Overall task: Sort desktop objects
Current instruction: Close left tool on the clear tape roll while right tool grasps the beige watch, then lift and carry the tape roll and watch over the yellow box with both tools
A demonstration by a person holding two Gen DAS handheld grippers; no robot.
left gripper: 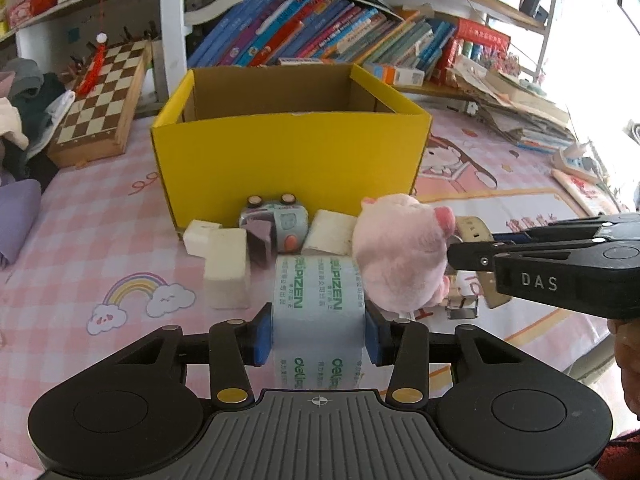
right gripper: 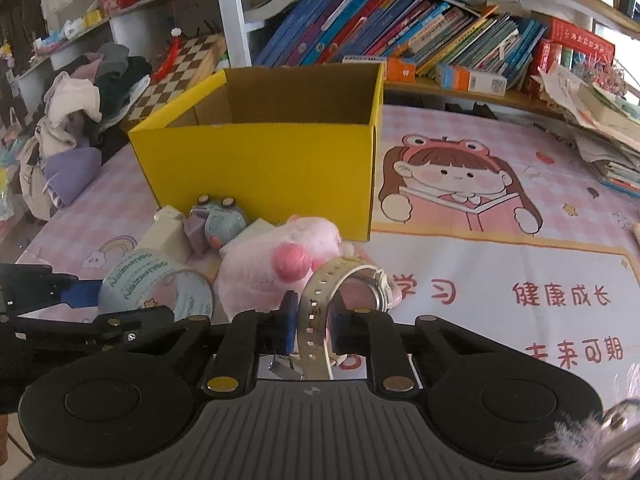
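My left gripper (left gripper: 318,332) is shut on a roll of clear tape (left gripper: 319,292) with green print, its blue pads pressed on both flat sides. Right of the roll sits a pink plush pig (left gripper: 400,252). My right gripper (right gripper: 314,328) is shut on the strap of a cream wristwatch (right gripper: 320,300), which leans against the pig (right gripper: 272,276). In the left wrist view that gripper (left gripper: 454,254) reaches in from the right at the watch (left gripper: 474,232). Behind them stands an open yellow box (left gripper: 288,148), and its inside looks bare. The tape roll (right gripper: 156,288) and left gripper (right gripper: 120,306) show at the right view's lower left.
White blocks (left gripper: 224,268), a grey toy car (left gripper: 280,220) and a white card piece (left gripper: 330,232) lie against the box front. A chessboard (left gripper: 100,96) and a clothes pile (right gripper: 72,120) are at the left. Book shelves (left gripper: 320,36) stand behind, with stacked papers (left gripper: 520,108) at the right.
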